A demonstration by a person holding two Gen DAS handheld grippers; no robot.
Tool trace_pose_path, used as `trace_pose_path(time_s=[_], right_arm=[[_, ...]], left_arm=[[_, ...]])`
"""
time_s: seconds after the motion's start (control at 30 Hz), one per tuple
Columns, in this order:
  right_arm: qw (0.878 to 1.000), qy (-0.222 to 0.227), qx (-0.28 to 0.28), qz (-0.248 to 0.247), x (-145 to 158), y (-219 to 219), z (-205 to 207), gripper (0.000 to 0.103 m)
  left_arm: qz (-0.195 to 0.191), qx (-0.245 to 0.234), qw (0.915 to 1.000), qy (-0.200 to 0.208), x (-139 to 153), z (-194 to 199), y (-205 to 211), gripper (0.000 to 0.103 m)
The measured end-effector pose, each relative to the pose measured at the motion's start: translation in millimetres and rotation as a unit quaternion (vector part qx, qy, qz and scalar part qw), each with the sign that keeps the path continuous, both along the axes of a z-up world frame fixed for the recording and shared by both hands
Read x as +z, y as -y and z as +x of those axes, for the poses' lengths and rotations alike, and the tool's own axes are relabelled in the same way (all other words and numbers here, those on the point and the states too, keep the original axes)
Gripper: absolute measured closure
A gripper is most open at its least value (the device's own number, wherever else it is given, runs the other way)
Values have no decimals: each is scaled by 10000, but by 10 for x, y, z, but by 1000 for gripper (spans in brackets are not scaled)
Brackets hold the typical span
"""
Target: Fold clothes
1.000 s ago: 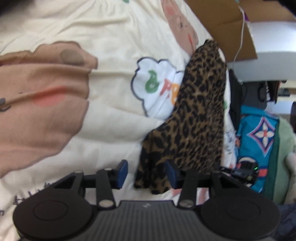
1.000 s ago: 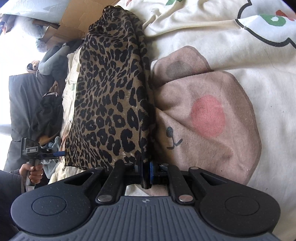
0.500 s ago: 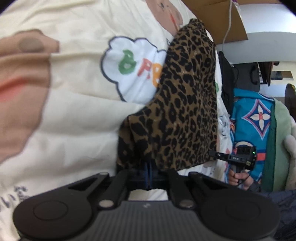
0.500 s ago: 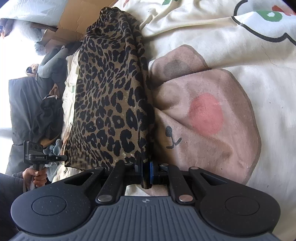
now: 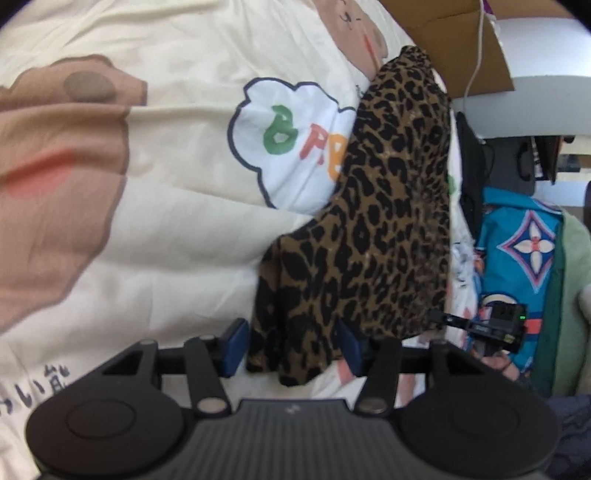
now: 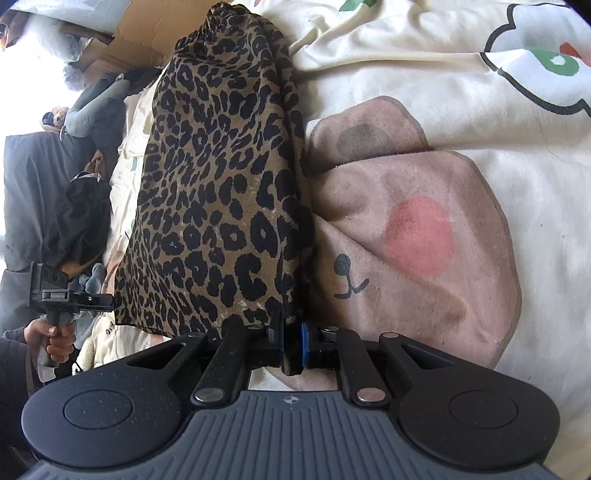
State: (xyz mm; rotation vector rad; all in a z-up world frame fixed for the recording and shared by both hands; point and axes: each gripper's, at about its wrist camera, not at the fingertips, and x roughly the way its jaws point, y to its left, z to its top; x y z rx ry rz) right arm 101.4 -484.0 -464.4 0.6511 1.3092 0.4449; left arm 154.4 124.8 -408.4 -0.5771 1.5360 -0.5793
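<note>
Leopard-print garment (image 5: 391, 206) lies folded long on cartoon-print bedsheet (image 5: 192, 206). Left claw (image 5: 293, 345) jaws just opened, standing apart around the garment's near corner, pads off it. Right claw (image 6: 291, 341) pinched tight on the garment's other near corner.

Leopard-print garment (image 5: 388, 229), brown with black spots, thin soft fabric, folded lengthwise into a long narrow strip. Lies along the edge of the cream cartoon-print bedsheet (image 5: 192, 229), overlapping the sheet's white cloud print. Elastic gathered waistband (image 6: 225, 22) at the far end, next to the cardboard. Near end bunched; one corner droops in a loose flap, the other is pinched up off the sheet.
</note>
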Motion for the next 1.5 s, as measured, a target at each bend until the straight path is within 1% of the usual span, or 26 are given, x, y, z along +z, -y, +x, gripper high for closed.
trace_pose_path(time_s=[0.13, 0.23, 0.43, 0.47, 0.53, 0.6, 0.67, 0.73, 0.8, 0.83, 0.97, 1.13, 1.2, 1.23, 1.27, 1.3, 1.33, 1.37, 1.4, 1.43, 1.5], right_arm=[[10000, 6, -6, 17, -5, 6, -4, 95], [10000, 10, -13, 34, -11, 7, -6, 95], [10000, 4, -26, 77, -22, 25, -13, 95], [10000, 4, -20, 79, -22, 28, -12, 95], [10000, 9, -11, 89, -22, 36, -12, 95], [10000, 13, -23, 96, -23, 37, -16, 95], [9999, 20, -34, 110, -28, 38, -23, 95], [9999, 13, -50, 132, -35, 45, -31, 95], [9999, 6, -44, 143, -40, 50, -32, 95], [9999, 3, -36, 142, -40, 51, -29, 95], [9999, 2, -23, 137, -39, 49, -27, 95], [9998, -4, -45, 171, -50, 51, -25, 95], [9997, -14, -55, 217, -48, 59, -19, 94], [9997, -19, -60, 240, -48, 64, -15, 94], [9996, -22, -60, 266, -46, 73, -12, 94], [9996, -27, -55, 283, -43, 81, -9, 94], [9996, -36, -59, 291, -41, 90, -7, 94], [9995, -50, -71, 300, -41, 97, -3, 94], [9995, -62, -83, 309, -43, 104, 0, 94], [9994, -80, -107, 321, -50, 108, 5, 94], [9992, -117, -162, 347, -66, 114, 14, 94]], left_arm=[[-22, -94, 9999, -79, -77, -6, 8, 45], [-55, -173, 9998, -101, -128, -18, 20, 45], [-325, 7, 9991, -265, -196, -6, 11, 45], [-423, -9, 9986, -319, -195, -6, 22, 52], [-650, -70, 9970, -409, -174, -10, 43, 63], [-803, -55, 9959, -403, -134, -21, 29, 67], [-808, 10, 9960, -370, -119, -29, 8, 68], [-643, 50, 9975, -281, -126, -19, -20, 66], [-455, 98, 9987, -225, -146, 7, -61, 57], [-399, 131, 9988, -268, -166, 34, -86, 52], [-331, 60, 9993, -189, -171, 87, -69, 51], [-435, 40, 9989, -153, -225, 136, 8, 48], [-610, 6, 9979, -227, -267, 150, 66, 42], [-745, -12, 9968, -286, -292, 150, 88, 35], [-835, -54, 9959, -354, -313, 148, 109, 34], [-895, -113, 9950, -430, -333, 147, 130, 35], [-949, -160, 9940, -518, -350, 141, 146, 38], [-1004, -188, 9927, -644, -367, 121, 146, 49], [-1062, -207, 9910, -789, -387, 93, 139, 56], [-1090, -204, 9903, -840, -396, 69, 125, 64], [-1103, -167, 9905, -810, -402, 28, 88, 66]])
